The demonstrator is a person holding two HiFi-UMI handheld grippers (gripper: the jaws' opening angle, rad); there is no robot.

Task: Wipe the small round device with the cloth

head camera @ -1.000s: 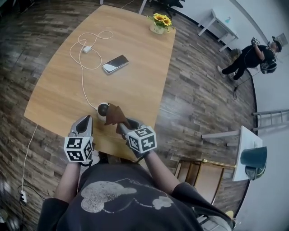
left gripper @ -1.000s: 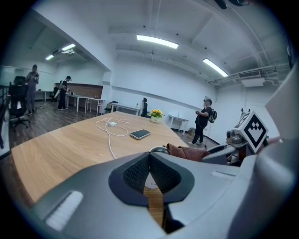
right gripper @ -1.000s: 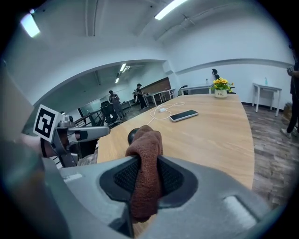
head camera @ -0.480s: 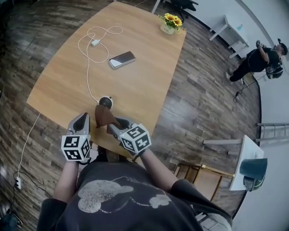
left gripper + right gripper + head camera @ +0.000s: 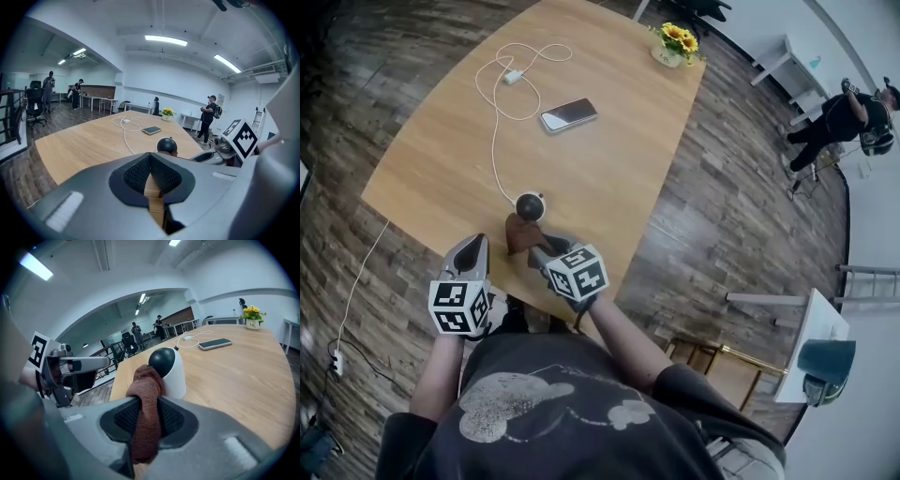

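Observation:
The small round device, a white base with a black dome, stands near the front edge of the wooden table. In the right gripper view this device is just beyond the jaws. My right gripper is shut on a brown cloth, and the cloth presses against the device's near left side. My left gripper hovers at the table's front edge, left of the cloth, shut with nothing in it. From the left gripper view, the device is ahead and slightly right.
A white cable runs from the device to a plug at the far left. A phone lies mid-table and a flower pot stands at the far corner. A person is on the floor far right, by a white side table.
The right gripper has carried the cloth from the device's right side round to its near left side. The left gripper has stayed at the table edge.

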